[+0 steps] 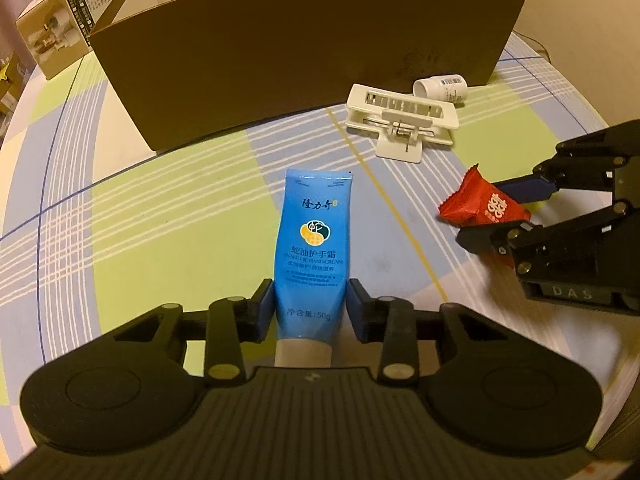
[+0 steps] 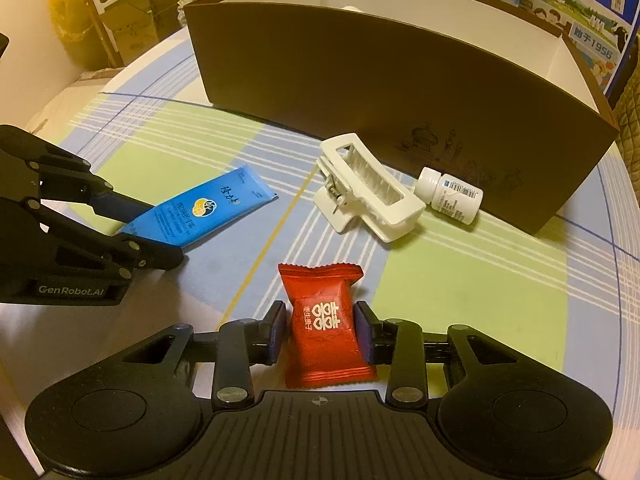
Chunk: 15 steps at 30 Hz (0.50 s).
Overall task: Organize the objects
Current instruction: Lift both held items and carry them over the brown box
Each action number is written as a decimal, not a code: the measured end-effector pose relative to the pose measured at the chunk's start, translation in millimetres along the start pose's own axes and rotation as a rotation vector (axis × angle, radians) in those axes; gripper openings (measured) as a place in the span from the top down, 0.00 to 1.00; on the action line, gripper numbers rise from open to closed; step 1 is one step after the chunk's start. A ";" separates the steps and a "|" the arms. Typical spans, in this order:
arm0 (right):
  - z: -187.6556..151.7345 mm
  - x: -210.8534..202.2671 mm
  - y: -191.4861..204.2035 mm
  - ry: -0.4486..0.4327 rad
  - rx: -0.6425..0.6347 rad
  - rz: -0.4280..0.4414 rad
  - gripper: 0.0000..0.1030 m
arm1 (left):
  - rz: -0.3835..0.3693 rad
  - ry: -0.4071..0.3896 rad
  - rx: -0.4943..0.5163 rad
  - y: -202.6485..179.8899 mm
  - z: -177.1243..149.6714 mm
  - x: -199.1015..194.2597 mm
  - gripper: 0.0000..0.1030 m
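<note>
Left wrist view, left to right: we see a printed carton (image 1: 52, 36) at the far left edge, then the big brown box (image 1: 304, 60) open at the top, standing on the plaid tablecloth (image 1: 140, 208). Our left gripper (image 1: 310, 304) has its blue pads on both sides of the blue hand cream tube (image 1: 312, 240), narrow gap, pads touching or all but touching the tube's sides; tube lies flat on the cloth, cap end toward the camera. Further right, white hair clip (image 1: 402, 124) near the box front, white pill bottle (image 1: 442, 86) on its side just behind it, against the box. Far right, right gripper (image 1: 504, 210) around the red candy packet (image 1: 482, 204).

Right wrist view, left to right: left gripper (image 2: 132, 226) straddles the tube's (image 2: 200, 212) lower end. Centre, right gripper (image 2: 322, 330) fingers narrow, pads pressed to the candy packet (image 2: 324, 320), which lies on the cloth (image 2: 460, 292). Hair clip (image 2: 368, 196) beyond, bottle (image 2: 450, 194) right of it, just beside the box wall (image 2: 400, 80). Both items are outside the box. We cannot tell whether either is lifted.
</note>
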State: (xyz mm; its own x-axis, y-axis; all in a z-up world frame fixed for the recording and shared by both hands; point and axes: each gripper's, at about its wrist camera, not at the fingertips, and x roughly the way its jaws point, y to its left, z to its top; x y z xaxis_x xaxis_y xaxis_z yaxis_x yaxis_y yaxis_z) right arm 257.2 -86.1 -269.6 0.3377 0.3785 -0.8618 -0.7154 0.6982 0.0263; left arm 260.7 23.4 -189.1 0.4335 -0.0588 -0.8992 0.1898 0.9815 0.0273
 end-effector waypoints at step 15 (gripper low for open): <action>1.5 1.5 1.7 -0.001 -0.012 0.005 0.73 | -0.010 -0.001 -0.005 2.0 2.9 1.9 0.68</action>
State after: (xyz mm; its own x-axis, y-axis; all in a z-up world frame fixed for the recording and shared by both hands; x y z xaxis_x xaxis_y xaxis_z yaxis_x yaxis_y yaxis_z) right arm 257.4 -83.5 -270.1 0.3348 0.3824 -0.8612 -0.7240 0.6894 0.0247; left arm 264.5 24.7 -189.4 0.4321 -0.0689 -0.8992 0.1895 0.9818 0.0159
